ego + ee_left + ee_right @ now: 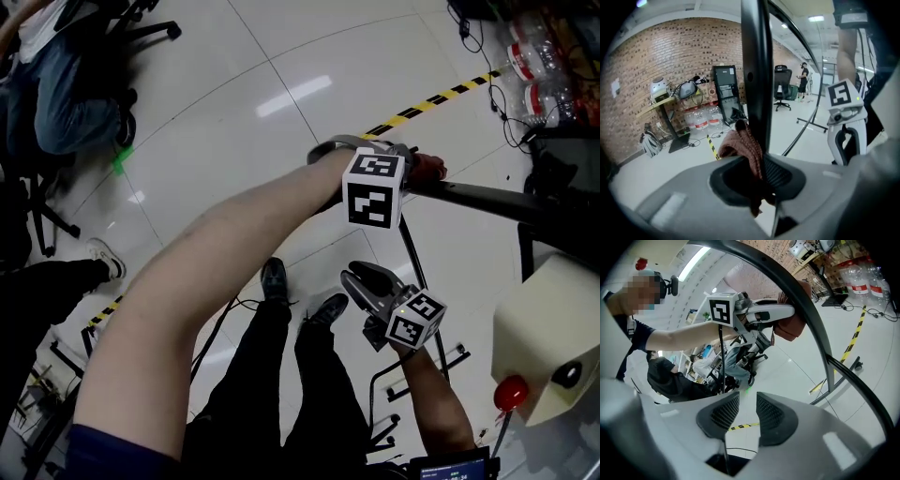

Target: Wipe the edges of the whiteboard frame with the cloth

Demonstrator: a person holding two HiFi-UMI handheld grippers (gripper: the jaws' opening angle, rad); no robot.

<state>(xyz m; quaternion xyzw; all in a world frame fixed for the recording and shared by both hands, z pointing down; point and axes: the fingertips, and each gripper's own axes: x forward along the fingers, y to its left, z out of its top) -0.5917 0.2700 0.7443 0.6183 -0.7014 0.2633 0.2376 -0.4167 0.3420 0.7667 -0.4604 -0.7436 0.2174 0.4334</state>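
Cloth (743, 145), reddish-brown and bunched, sits clamped in the closed jaws of your left gripper (759, 173) at the lower centre of its view, so the fabric bears on the black whiteboard frame (757, 70) rising just behind. Farther off, at mid right, your right gripper (846, 145) hangs with jaws apart and empty, seemingly kept clear of the wiping.

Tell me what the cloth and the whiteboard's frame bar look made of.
The cloth looks like reddish-brown knitted or coarsely woven fabric with a matte finish. It shows a ribbed texture and soft folds. The frame bar is dark, smooth and straight with a faint sheen, so probably painted metal, though hard plastic cannot be ruled out.
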